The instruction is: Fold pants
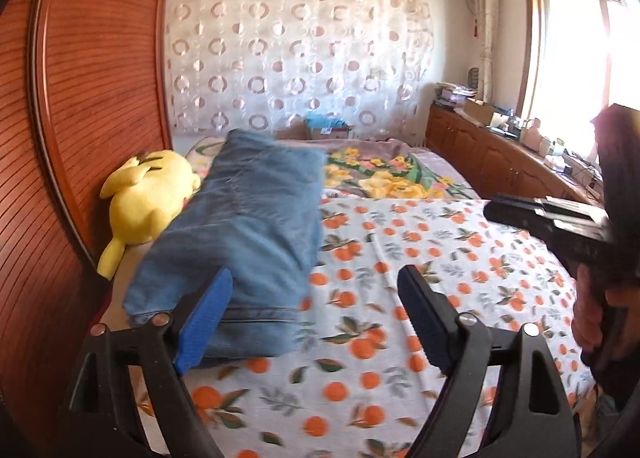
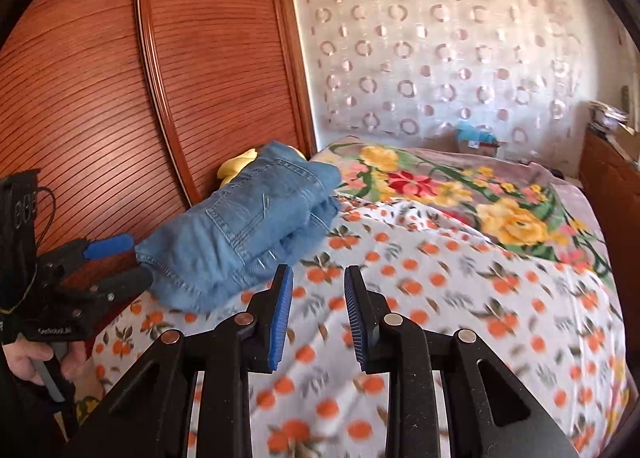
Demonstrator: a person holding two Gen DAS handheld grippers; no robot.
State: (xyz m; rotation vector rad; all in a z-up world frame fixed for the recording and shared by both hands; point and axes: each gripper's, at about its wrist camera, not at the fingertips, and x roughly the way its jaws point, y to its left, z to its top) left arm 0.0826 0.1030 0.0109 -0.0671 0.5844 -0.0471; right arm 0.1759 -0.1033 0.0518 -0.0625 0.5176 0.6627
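A: Left wrist view: the left gripper (image 1: pixel 316 318) gapes wide and empty; the folded pants (image 1: pixel 244 242) lie along the bed (image 1: pixel 440 258) edge nearest the wardrobe (image 1: pixel 80 98).

B: Right wrist view: the right gripper (image 2: pixel 318 314) stands narrow, holding nothing. Folding looks finished; next probably just check it, or tidy.

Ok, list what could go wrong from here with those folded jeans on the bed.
1. The folded jeans lie at the bed's edge by the wardrobe; a nudge could push them off that side.
2. Both grippers are empty, the left gripper wide open beside the bundle, so the loose upper layers may spring apart.
3. The yellow plush toy touches the jeans and could snag on any regrasp.
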